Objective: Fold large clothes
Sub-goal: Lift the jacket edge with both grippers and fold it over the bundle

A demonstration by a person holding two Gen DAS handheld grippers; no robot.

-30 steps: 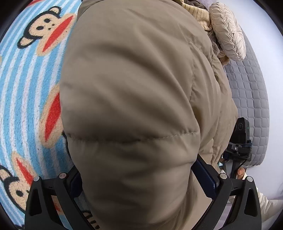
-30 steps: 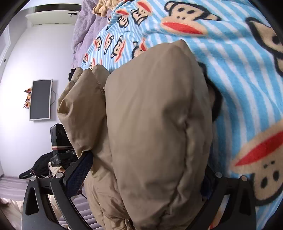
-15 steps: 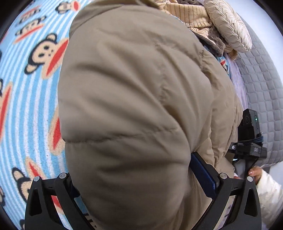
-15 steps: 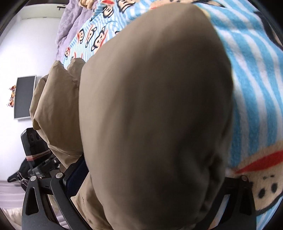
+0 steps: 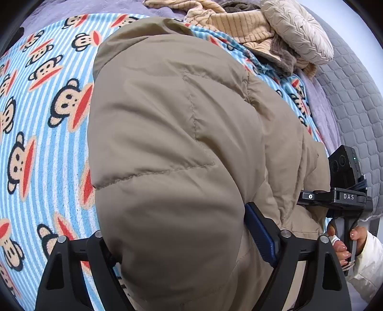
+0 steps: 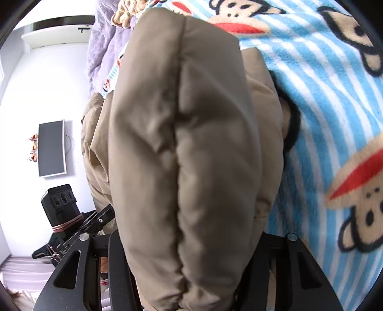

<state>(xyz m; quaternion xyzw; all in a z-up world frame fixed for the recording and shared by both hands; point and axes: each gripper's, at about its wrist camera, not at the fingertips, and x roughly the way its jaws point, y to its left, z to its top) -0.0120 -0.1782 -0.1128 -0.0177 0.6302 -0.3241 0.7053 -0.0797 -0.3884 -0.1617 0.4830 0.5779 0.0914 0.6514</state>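
A puffy beige quilted jacket (image 5: pixel 172 134) fills the left wrist view, bulging up between the fingers of my left gripper (image 5: pixel 186 239), which is shut on its padded edge. Through the right wrist camera the same jacket (image 6: pixel 182 148) rises as a thick fold, and my right gripper (image 6: pixel 189 253) is shut on it too. The fingertips of both grippers are buried in the fabric. The right gripper (image 5: pixel 344 191) also shows at the left wrist view's right edge, held by a hand (image 5: pixel 340 241). The left gripper (image 6: pixel 64 210) appears at the lower left of the right wrist view.
The jacket hangs over a blue-striped monkey-print blanket (image 5: pixel 43 124) on a bed. A pile of knitted clothes (image 5: pixel 241 21), a cream cushion (image 5: pixel 296 31) and a grey quilted headboard (image 5: pixel 354 100) lie at the far end. A wall screen (image 6: pixel 51 148) hangs on the white wall.
Both grippers have carried the jacket edge onward over the blanket. The left wrist view now takes in more of the bed's far end, and the fold in the right wrist view has turned.
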